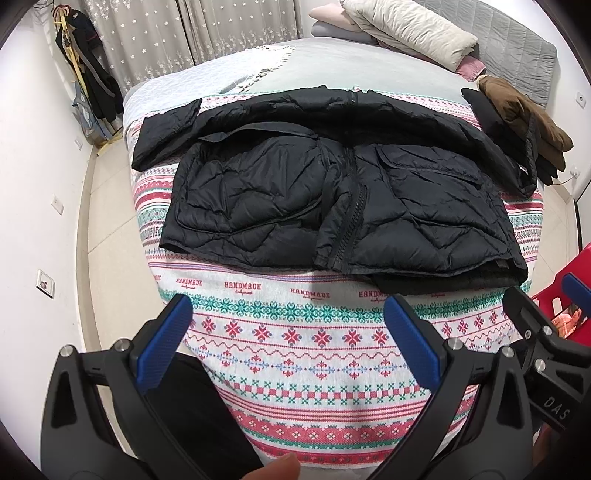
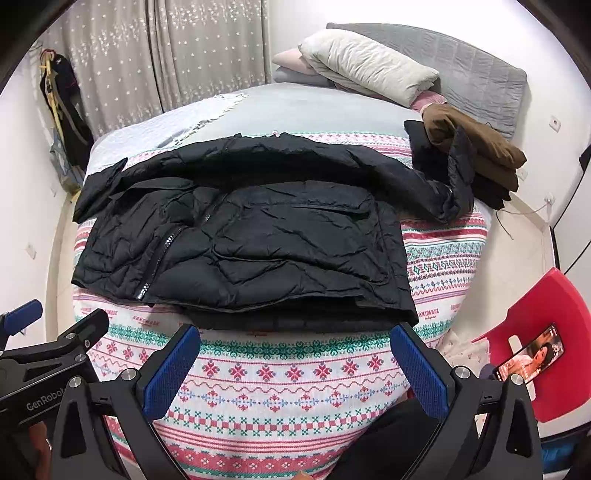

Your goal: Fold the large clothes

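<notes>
A black quilted puffer jacket (image 1: 332, 192) (image 2: 258, 243) lies on the patterned blanket (image 1: 306, 354) (image 2: 280, 384) on the bed. Its lower half is doubled up over the body and its sleeves stretch sideways behind. The zipper runs down the front. My left gripper (image 1: 291, 317) hovers open over the blanket, just short of the jacket's near edge. My right gripper (image 2: 295, 350) is open too, close to the same near edge, with nothing between its blue pads (image 2: 171, 373). Each gripper shows at the edge of the other's view.
Folded brown and black clothes (image 1: 524, 129) (image 2: 476, 151) sit at the bed's right side. Pillows and folded bedding (image 1: 406, 33) (image 2: 365, 62) lie by the headboard. A red chair (image 2: 546, 339) with a phone on it stands right of the bed. A coat rack (image 1: 85, 74) stands by the curtain.
</notes>
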